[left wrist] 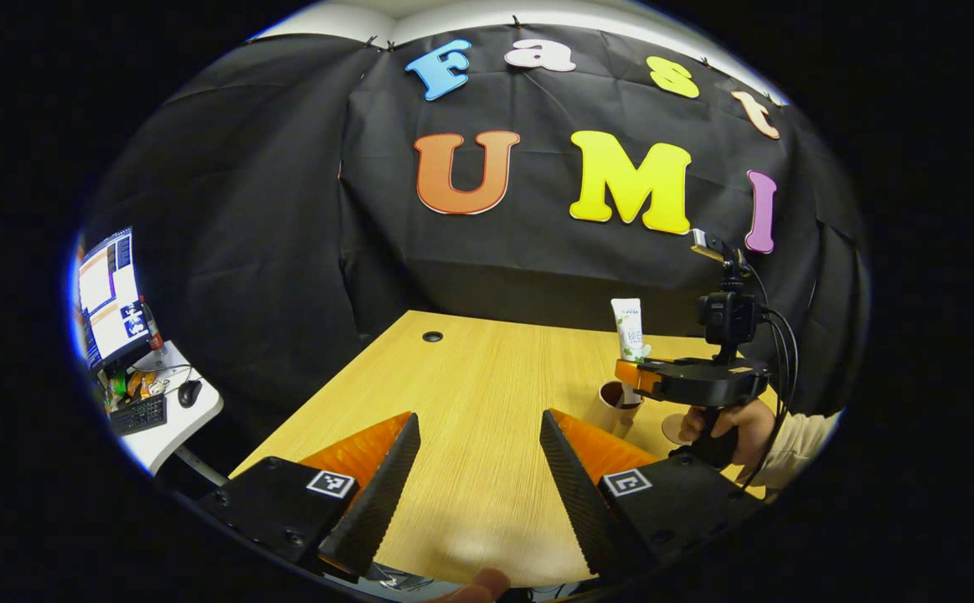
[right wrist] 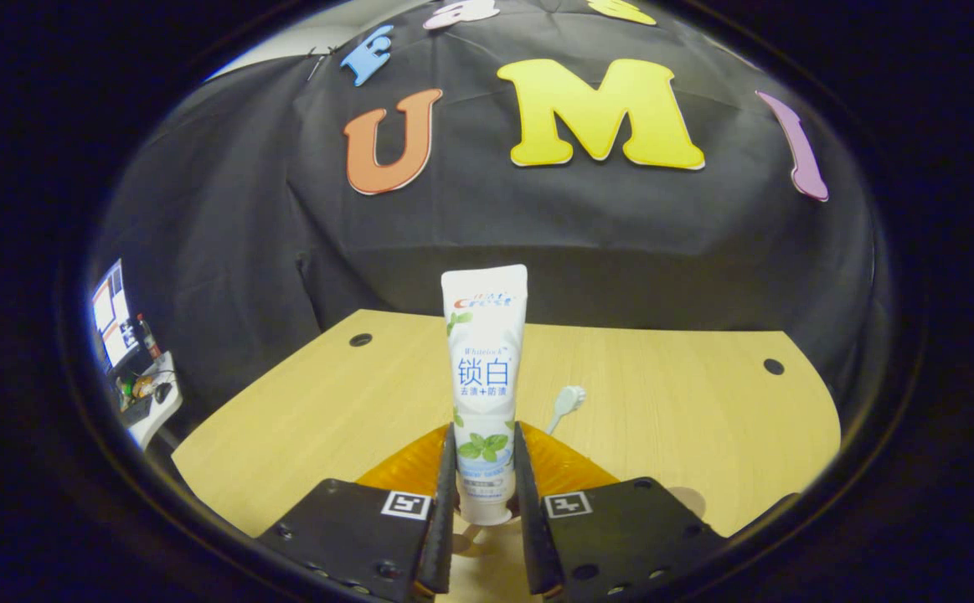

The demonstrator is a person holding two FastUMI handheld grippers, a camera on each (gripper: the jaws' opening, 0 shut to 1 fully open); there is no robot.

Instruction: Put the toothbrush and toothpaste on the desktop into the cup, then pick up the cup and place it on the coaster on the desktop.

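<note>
My right gripper (right wrist: 483, 494) clamps the toothpaste (right wrist: 484, 368) upright above the cup (left wrist: 616, 406) near the desk's right edge (left gripper (left wrist: 478, 469) spread, idle); lowering it in looks next.

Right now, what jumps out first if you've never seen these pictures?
The toothpaste stands upright, pinched between the right gripper fingers, above the wooden desk. A toothbrush head peeks up just behind. In the left gripper view, the left gripper hangs open over bare desk, with the cup under the tube.

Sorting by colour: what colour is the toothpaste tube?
Mostly white toothpaste tube, green leaf print; clearest in right gripper view.
</note>
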